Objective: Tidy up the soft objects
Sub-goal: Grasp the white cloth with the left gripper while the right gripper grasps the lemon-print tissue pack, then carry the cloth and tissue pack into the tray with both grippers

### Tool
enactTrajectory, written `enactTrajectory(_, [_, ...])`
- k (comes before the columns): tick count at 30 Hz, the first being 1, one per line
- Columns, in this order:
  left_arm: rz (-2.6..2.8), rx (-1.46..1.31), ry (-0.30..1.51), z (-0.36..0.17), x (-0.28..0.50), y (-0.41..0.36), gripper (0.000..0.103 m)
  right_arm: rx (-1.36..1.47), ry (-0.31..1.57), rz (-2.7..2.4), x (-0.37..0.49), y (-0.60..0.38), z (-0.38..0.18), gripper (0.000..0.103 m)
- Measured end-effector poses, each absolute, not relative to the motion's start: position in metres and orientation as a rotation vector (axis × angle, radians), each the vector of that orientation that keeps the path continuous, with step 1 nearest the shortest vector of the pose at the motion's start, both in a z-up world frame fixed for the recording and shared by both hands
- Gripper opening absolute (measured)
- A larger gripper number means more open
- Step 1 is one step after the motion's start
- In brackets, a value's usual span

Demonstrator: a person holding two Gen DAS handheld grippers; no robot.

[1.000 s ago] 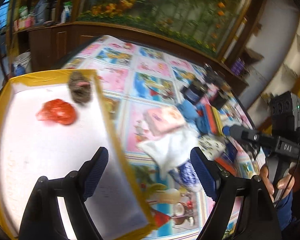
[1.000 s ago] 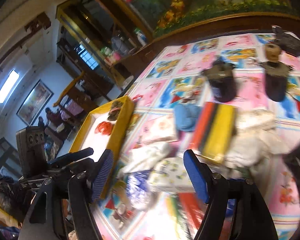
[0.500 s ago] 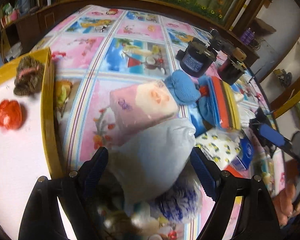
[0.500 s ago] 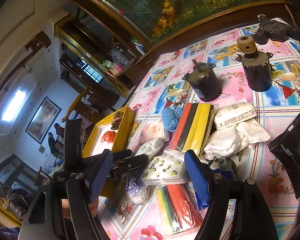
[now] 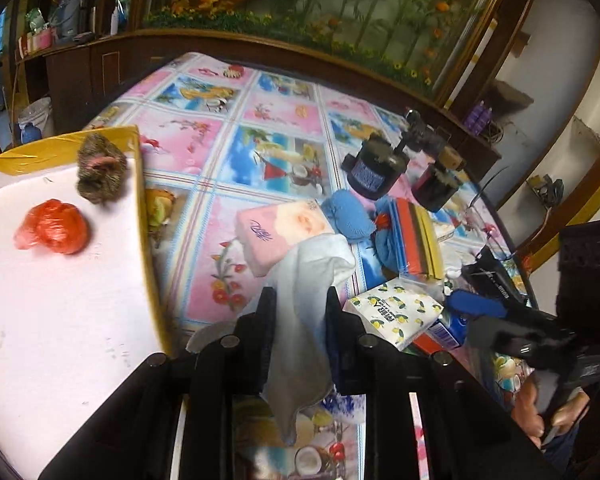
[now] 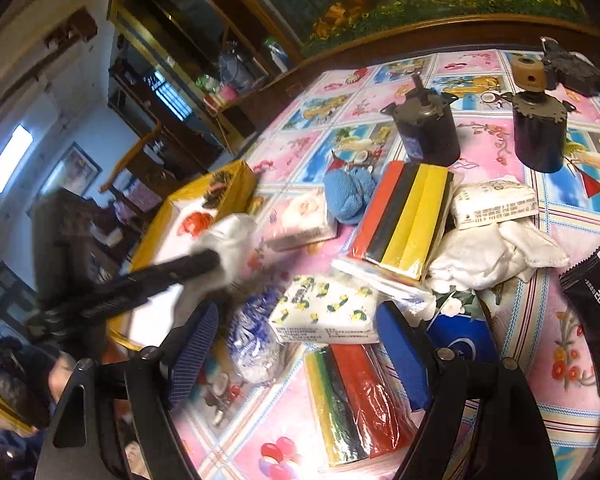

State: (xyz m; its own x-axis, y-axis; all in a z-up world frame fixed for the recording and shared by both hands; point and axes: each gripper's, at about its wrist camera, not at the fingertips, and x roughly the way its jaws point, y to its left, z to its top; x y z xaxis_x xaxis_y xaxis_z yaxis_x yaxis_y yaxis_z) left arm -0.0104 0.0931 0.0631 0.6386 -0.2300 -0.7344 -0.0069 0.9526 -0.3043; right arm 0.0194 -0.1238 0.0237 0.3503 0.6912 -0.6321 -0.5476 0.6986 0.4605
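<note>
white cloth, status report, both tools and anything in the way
Left tool shut on white cloth, lifted beside the yellow tray. Right tool opening, nothing between pads, over lemon tissue pack. Nothing between cloth and tray.

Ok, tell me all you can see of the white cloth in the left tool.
The white cloth is soft, thin and rumpled, plain with no print. The left tool is shut on its middle; one end hangs limp below the fingers, the other drapes forward against the pink tissue pack. It hangs beside the yellow tray.
</note>
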Motion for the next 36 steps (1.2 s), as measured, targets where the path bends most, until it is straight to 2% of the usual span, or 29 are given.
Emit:
enactTrajectory(17, [-0.143,-0.344,0.837,0.059,-0.035,0.109,0.022,-0.167,0.893,0.606,0.025,-0.066,-0.003,0.088])
enactTrajectory(20, [-0.143,-0.343,0.837,0.059,-0.036,0.108,0.022,-0.179,0.875,0.598,0.023,-0.067,-0.003,0.077])
enactTrajectory(36, [-0.135,-0.339,0.832,0.064,-0.038,0.109,0.022,-0.053,0.759,0.753,-0.004,-0.082,0.026,0.077])
